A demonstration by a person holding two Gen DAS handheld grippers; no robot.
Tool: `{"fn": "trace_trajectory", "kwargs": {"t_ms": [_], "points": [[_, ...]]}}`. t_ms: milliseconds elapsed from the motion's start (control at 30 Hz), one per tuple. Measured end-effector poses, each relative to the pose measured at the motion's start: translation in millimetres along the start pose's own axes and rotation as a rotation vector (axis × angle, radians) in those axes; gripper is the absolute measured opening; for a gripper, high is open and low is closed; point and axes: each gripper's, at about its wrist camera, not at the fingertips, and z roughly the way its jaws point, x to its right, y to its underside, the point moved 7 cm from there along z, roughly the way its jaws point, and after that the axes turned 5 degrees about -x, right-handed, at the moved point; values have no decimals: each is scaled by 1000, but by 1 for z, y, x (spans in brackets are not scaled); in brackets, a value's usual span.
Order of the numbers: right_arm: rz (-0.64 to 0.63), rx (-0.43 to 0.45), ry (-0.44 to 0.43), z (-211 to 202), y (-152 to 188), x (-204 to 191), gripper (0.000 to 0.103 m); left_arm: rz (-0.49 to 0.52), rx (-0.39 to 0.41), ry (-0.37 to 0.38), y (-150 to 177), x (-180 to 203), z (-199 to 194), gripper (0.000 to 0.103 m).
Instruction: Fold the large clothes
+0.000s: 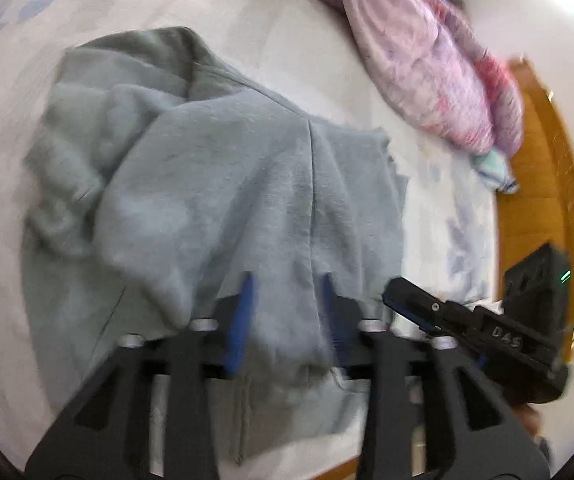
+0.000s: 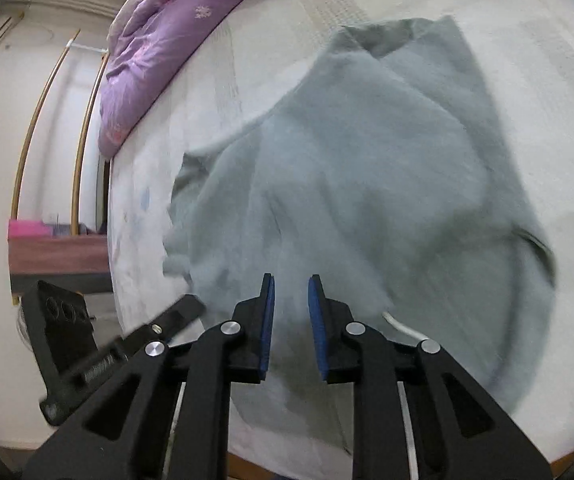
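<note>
A: Item one, the grey-green garment [image 1: 215, 184]. Lie and axis?

B: Rumpled heap on the pale bed sheet [image 1: 295, 52]. In the left wrist view its long run goes from the near edge, under the fingers, away to the far left, ending in a darker folded peak. In the right wrist view the garment [image 2: 367, 168] runs from near centre to a far-right peak. Which end is collar or hem, I cannot tell.

A: Item two, the left gripper [image 1: 285, 308]?

B: Blue pads stand apart, with a raised ridge of the cloth between them. Blur hides whether the pads press on it. Jaws parted; grip not confirmed.

A: Item three, the right gripper [image 2: 291, 312]?

B: Narrow gap between its pads, cloth lying in and beyond that gap. No clear pinch visible; contact cannot be told. In the left wrist view the same right gripper [image 1: 467, 332] shows at the near right, just beside the garment's right edge.

A: Surroundings?

B: Pink and purple quilt [image 1: 427, 72] at the far right of the bed, apart from the garment. Wooden floor [image 1: 539, 184] beyond the bed's right edge.

A: Hidden or unclear?

B: Near hem lies under both sets of fingers. Motion blur softens most folds. A white cord [image 2: 403, 328] shows partly by the right fingers.
</note>
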Motion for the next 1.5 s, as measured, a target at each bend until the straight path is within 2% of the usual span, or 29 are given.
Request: {"fn": "trace_trajectory", "kwargs": {"t_ms": [67, 133, 167, 233, 333, 433, 467, 500, 533, 567, 633, 700, 833, 900, 967, 1033, 1133, 1200, 1233, 1267, 1300, 1333, 1367, 1500], "points": [[11, -75, 83, 33, 7, 14, 18, 15, -101, -82, 6, -7, 40, 42], [31, -192, 191, 73, 27, 37, 15, 5, -187, -166, 23, -29, 68, 41], [36, -215, 216, 86, 36, 45, 15, 7, -204, -175, 27, -34, 74, 42], [12, -189, 215, 91, 40, 49, 14, -6, -205, -149, 30, -42, 79, 43], [50, -211, 202, 89, 35, 47, 14, -20, -215, -115, 29, -43, 75, 44], [65, -220, 178, 73, 24, 36, 16, -50, -218, -57, 28, -41, 53, 45], [56, -195, 162, 59, 14, 27, 17, -49, -190, -36, 21, -40, 41, 46], [50, -171, 150, 49, 7, 22, 23, -49, -165, -18, 15, -40, 29, 49], [47, -138, 136, 36, -5, 16, 33, -50, -127, 8, 3, -37, 15, 58], [43, -90, 133, 20, -23, 9, 39, -53, -96, 20, -7, -36, 6, 60], [50, -19, 145, 1, -50, 10, 55, -78, -52, 34, -39, -35, -7, 63], [90, 43, 135, -11, -85, 9, 64, -160, -10, 56, -81, -44, -11, 64], [198, 106, 110, -12, -153, 14, 67, -264, 0, -15, -140, -63, -1, 69], [270, 80, 113, 1, -179, 26, 70, -284, 29, -70, -172, -75, 6, 71], [369, 58, 94, 18, -200, 39, 70, -322, -11, -78, -189, -81, 25, 72], [409, 24, 95, 32, -207, 48, 70, -331, -59, -103, -196, -86, 37, 72], [412, 18, 54, 43, -218, 51, 70, -298, -98, -159, -204, -87, 48, 73], [414, 27, 65, 48, -219, 55, 69, -310, -129, -184, -202, -92, 57, 69], [400, 36, 84, 49, -219, 56, 53, -311, -122, -195, -200, -96, 58, 53], [381, 36, 83, 48, -216, 57, 39, -303, -108, -211, -201, -96, 57, 42], [372, 37, 55, 47, -215, 54, 26, -296, -101, -190, -200, -96, 55, 17], [357, 43, 44, 42, -210, 54, 20, -290, -95, -165, -198, -94, 52, 9], [330, 51, 51, 37, -205, 51, 17, -279, -83, -161, -199, -96, 45, 6], [248, 106, 36, 10, -182, 34, 14, -246, -6, -100, -185, -85, 9, 4]]}}
